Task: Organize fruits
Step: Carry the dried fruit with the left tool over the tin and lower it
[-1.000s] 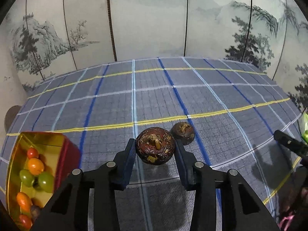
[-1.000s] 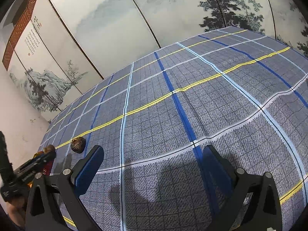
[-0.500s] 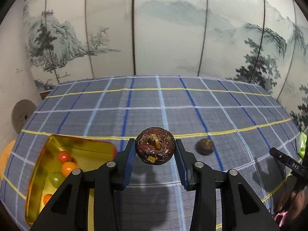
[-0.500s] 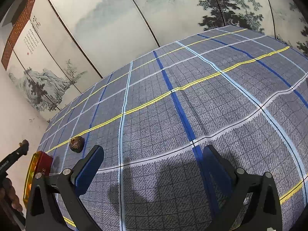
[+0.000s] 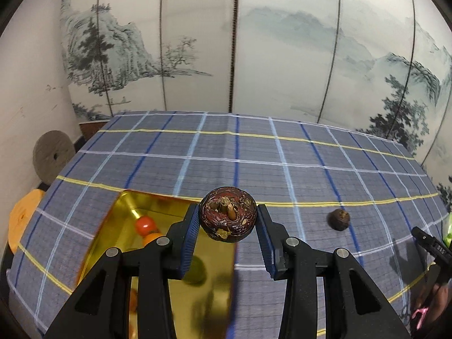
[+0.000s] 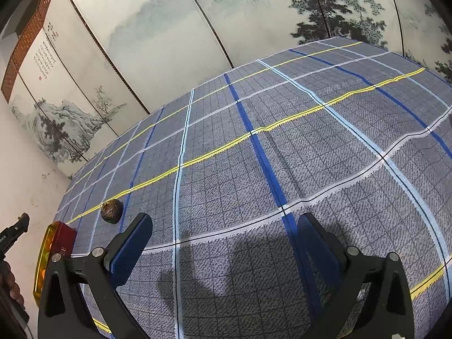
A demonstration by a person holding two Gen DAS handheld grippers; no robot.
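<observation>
My left gripper (image 5: 228, 226) is shut on a dark red-brown round fruit (image 5: 227, 214) and holds it in the air over the right edge of a gold tin (image 5: 121, 212). The tin holds several small red, orange and green fruits, among them a red one (image 5: 144, 225). A second, smaller brown fruit (image 5: 339, 219) lies on the cloth to the right; it also shows in the right wrist view (image 6: 112, 211), beside the tin (image 6: 53, 243). My right gripper (image 6: 223, 248) is open and empty above the cloth.
A blue-grey checked cloth (image 5: 254, 163) covers the table. A painted folding screen (image 5: 254, 56) stands behind it. A grey stone disc (image 5: 52, 156) and an orange stool (image 5: 22, 220) sit off the left edge. The other gripper's tip (image 5: 432, 247) shows at the right.
My left gripper has carried the dark fruit left, from beside the small brown fruit to above the gold tin. My right gripper has stayed still and open.
</observation>
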